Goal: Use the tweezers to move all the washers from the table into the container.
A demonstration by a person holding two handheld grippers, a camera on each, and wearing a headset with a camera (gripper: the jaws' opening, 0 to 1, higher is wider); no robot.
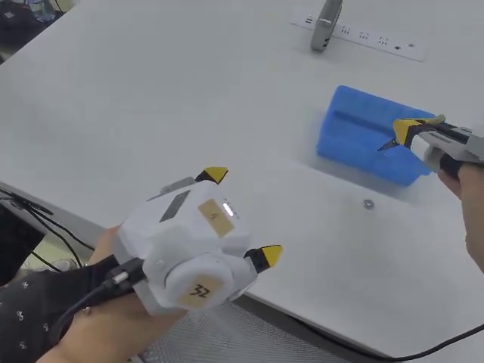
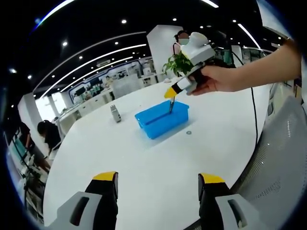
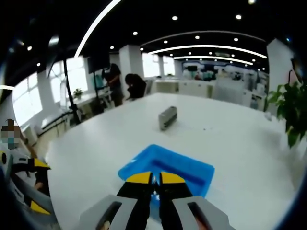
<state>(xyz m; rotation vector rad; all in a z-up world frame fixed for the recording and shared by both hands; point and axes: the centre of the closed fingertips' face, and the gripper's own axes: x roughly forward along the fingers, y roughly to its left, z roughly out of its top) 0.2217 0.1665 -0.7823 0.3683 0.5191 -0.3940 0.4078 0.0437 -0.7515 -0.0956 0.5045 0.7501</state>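
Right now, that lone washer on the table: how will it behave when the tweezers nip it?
The washer lies flat and looks thin, so the tweezers will probably struggle to get under it. It looks like metal on a smooth table, so it is likely to skate if nudged. It is tiny, so probably very light.

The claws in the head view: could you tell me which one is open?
The left claw, in the foreground, with its jaws spread wide; the right claw, over the blue container, is shut on the tweezers.
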